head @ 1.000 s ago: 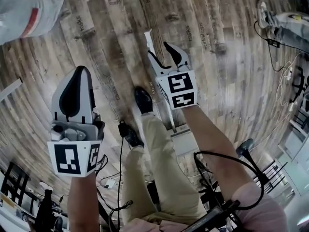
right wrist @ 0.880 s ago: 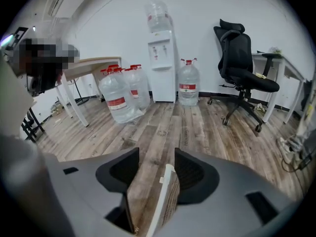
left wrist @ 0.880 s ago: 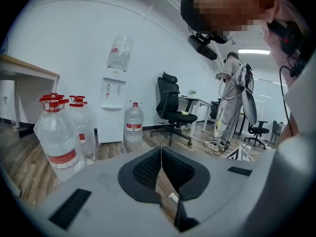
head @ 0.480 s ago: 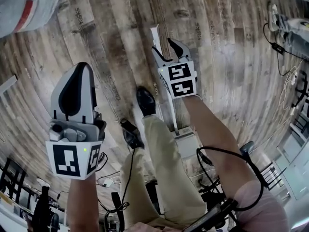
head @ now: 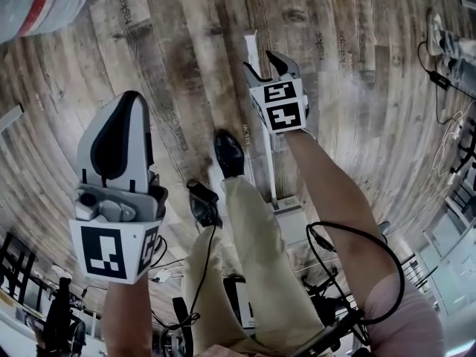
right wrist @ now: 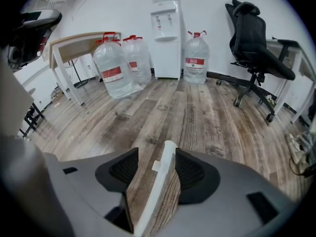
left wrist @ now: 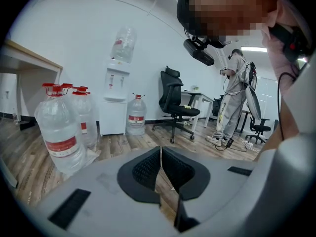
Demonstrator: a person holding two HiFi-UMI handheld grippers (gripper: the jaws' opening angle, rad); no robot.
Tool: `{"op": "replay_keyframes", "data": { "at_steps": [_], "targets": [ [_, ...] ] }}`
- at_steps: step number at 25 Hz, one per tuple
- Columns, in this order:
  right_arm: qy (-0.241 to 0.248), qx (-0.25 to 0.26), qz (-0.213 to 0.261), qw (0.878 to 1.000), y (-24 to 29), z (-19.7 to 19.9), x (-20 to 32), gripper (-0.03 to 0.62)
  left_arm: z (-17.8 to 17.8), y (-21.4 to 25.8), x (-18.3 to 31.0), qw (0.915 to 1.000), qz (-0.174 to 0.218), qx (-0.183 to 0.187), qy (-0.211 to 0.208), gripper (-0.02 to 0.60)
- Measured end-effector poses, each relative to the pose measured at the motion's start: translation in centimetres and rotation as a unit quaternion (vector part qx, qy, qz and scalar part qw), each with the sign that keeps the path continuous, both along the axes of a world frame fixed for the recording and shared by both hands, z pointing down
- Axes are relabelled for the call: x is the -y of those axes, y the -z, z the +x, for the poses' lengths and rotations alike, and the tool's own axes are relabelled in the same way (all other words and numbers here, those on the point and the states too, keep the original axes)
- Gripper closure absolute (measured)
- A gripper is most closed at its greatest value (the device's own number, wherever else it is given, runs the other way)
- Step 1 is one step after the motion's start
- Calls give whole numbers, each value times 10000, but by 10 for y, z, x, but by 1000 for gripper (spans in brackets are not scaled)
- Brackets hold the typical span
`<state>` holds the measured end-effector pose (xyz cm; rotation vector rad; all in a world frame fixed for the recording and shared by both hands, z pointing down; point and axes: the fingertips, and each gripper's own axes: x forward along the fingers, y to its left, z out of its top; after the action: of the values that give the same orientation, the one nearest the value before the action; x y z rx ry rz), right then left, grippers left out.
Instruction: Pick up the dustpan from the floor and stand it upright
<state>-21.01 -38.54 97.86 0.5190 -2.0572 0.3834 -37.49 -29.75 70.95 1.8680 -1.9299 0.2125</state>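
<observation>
The dustpan stands on the wooden floor, its long white handle rising from the grey pan beside my feet. The handle's top end sits between the jaws of my right gripper. It lies against the right pad, and floor shows through a gap on the left pad's side, so the jaws stand open around it. My left gripper hangs off to the left, away from the dustpan. Its pads meet and hold nothing.
My shoes stand just left of the handle. Water bottles, a white dispenser, a desk and a black office chair line the far wall. Cables trail at the right. Another person stands further off.
My right gripper and the handle's top have drifted up and to the right in the head view, with the handle more upright. The left gripper has barely moved.
</observation>
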Motion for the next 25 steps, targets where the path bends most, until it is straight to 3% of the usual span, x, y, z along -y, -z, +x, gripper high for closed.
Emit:
{"op": "replay_keyframes", "data": {
  "at_steps": [16, 20, 25],
  "targets": [
    [85, -578, -414, 9974, -77, 3, 5, 391, 2, -33, -9, 9995, -300, -97, 100, 567],
    [115, -717, -427, 9964, -86, 2, 4, 404, -3, -34, -9, 9996, -257, 23, 99, 566],
    [-68, -829, -425, 9956, -81, 6, 8, 421, -2, -27, -17, 9994, -278, -97, 180, 568]
  ]
}}
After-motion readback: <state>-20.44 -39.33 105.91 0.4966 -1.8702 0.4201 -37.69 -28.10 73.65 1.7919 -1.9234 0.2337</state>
